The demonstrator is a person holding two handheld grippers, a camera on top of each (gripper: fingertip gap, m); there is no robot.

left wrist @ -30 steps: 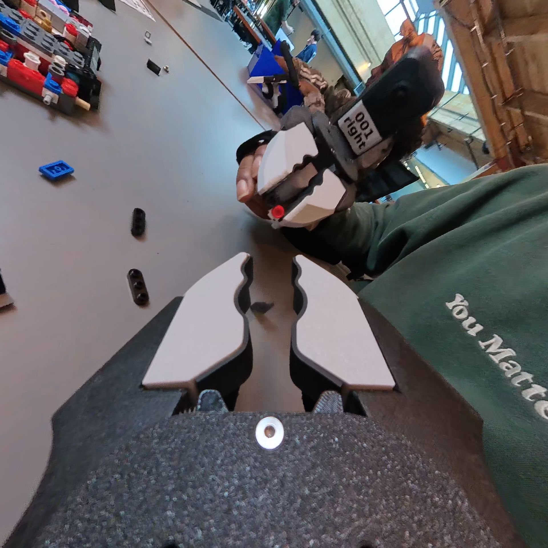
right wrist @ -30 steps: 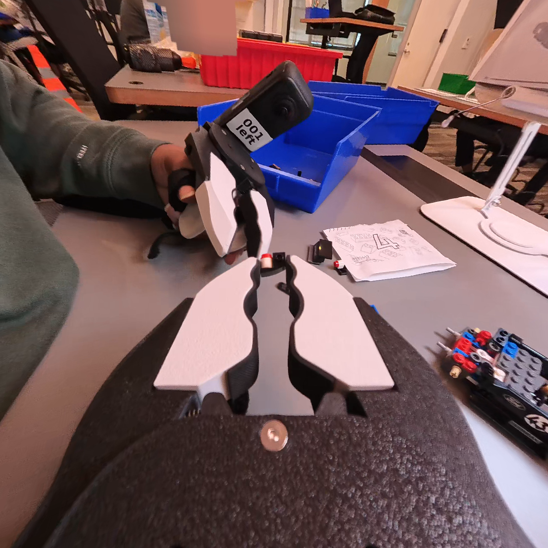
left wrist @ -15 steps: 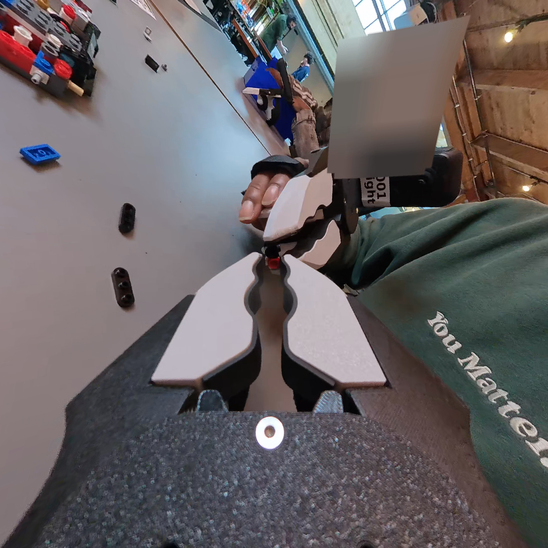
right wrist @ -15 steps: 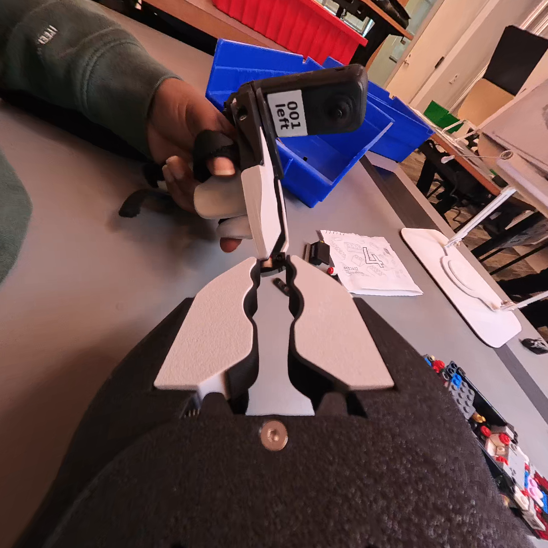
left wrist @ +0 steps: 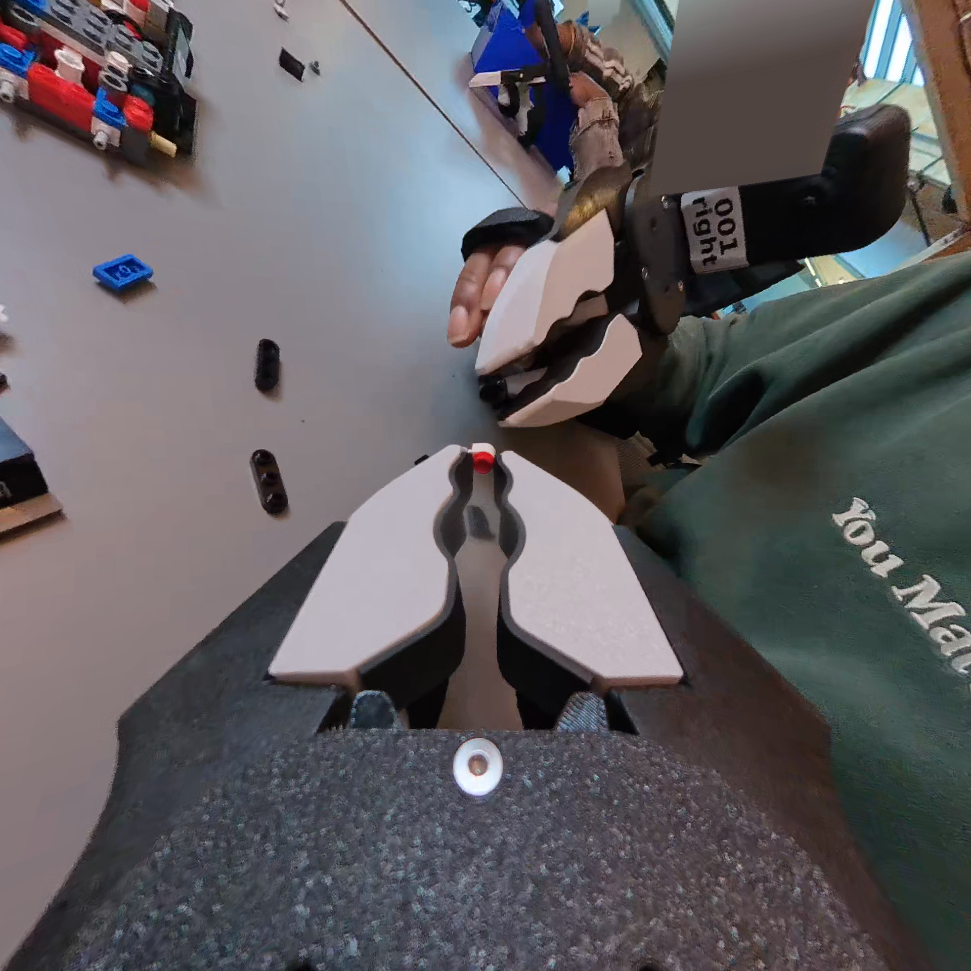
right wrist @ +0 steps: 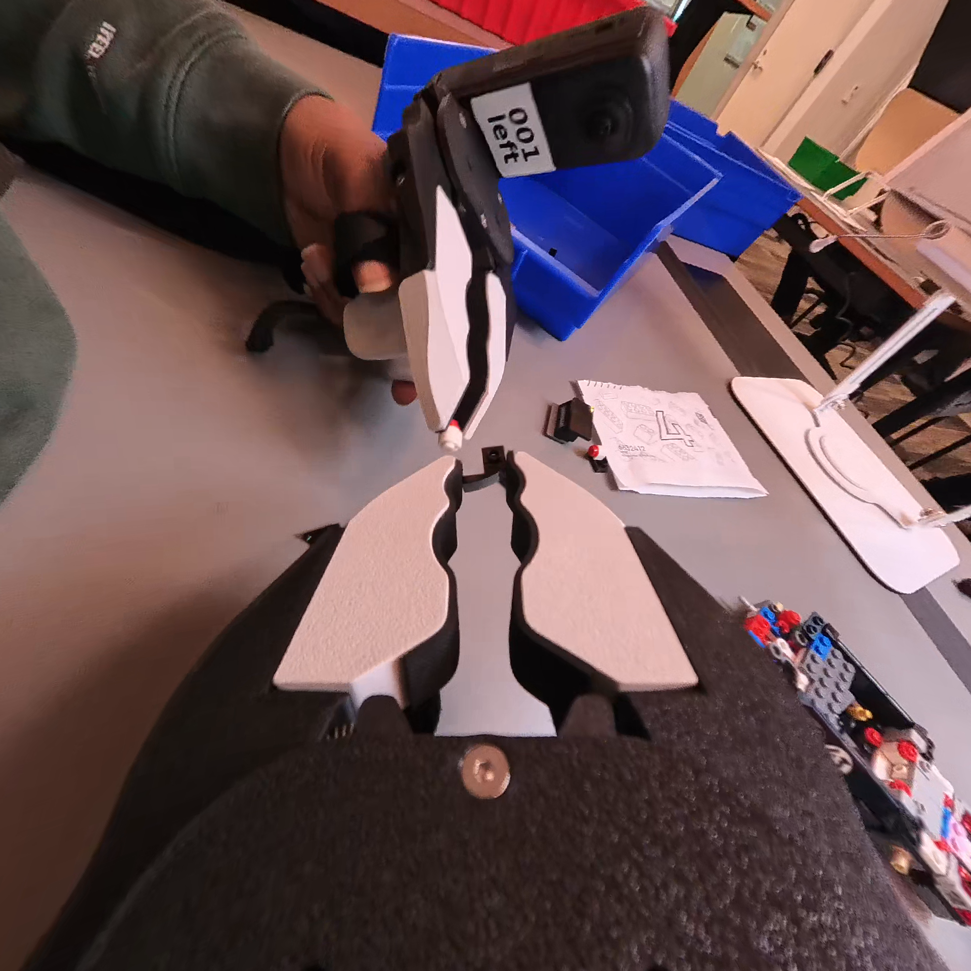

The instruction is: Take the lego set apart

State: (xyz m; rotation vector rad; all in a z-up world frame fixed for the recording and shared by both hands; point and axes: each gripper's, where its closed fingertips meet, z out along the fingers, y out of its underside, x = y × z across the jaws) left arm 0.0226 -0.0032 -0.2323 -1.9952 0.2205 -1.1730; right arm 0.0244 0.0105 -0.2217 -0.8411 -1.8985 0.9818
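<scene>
Left tool point(left wrist: 481, 456) clamped on a small red-and-white peg point(left wrist: 482, 458) at its tips, frame centre. Right tool point(right wrist: 486, 469) clamped on a small black bracket piece point(right wrist: 489, 465); the two pieces sit apart, close together. Partly stripped lego car point(right wrist: 861, 699) on the grey surface point(right wrist: 157, 473), lower right; blue bin point(right wrist: 604, 247) at top.

I see matt white plastic fingers point(left wrist: 389, 567) on my grainy black foam-like gripper body point(left wrist: 473, 867), a smooth matt grey tabletop point(left wrist: 326, 220), a creased white paper leaflet point(right wrist: 678, 446) and glossy blue plastic bins point(right wrist: 594, 247).
</scene>
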